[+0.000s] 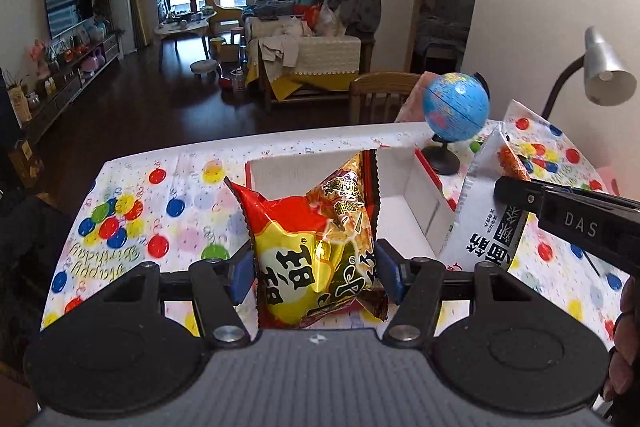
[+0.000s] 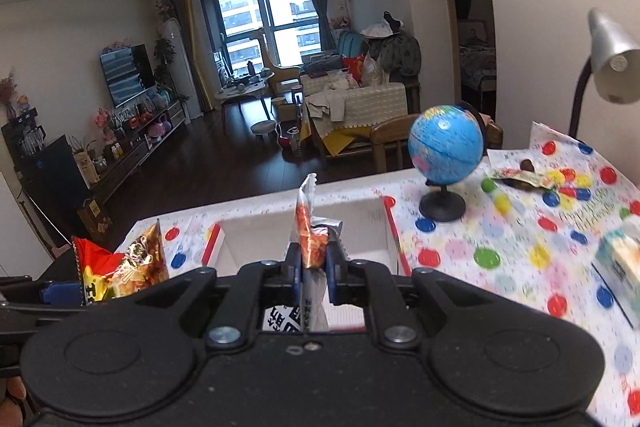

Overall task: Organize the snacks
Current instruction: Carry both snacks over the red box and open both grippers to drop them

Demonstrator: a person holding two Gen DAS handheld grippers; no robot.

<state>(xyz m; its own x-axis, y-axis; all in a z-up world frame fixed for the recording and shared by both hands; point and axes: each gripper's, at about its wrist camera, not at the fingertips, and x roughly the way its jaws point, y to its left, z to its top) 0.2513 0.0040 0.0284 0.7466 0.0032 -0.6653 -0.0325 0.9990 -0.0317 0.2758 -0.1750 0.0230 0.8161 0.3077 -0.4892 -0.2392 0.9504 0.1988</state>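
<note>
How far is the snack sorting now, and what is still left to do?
Nothing shows inside the white box yet. In hand: the left gripper holds two red-yellow snack bags, the right gripper a silver packet. Left: one packet beside the globe.

This is a lived-in home, an open living and dining room in a flat. A television (image 2: 127,74) stands on a long low cabinet (image 1: 76,79) crowded with flowers and toys. A sofa (image 1: 320,55) heaped with clothes faces a round coffee table (image 1: 182,27). Beyond the big window (image 2: 266,23) rise apartment blocks. Nearer, a worktop (image 1: 168,195) wears a birthday cloth, with a small globe (image 2: 446,147), a desk lamp (image 2: 610,67) and a wooden chair (image 1: 378,97).
</note>
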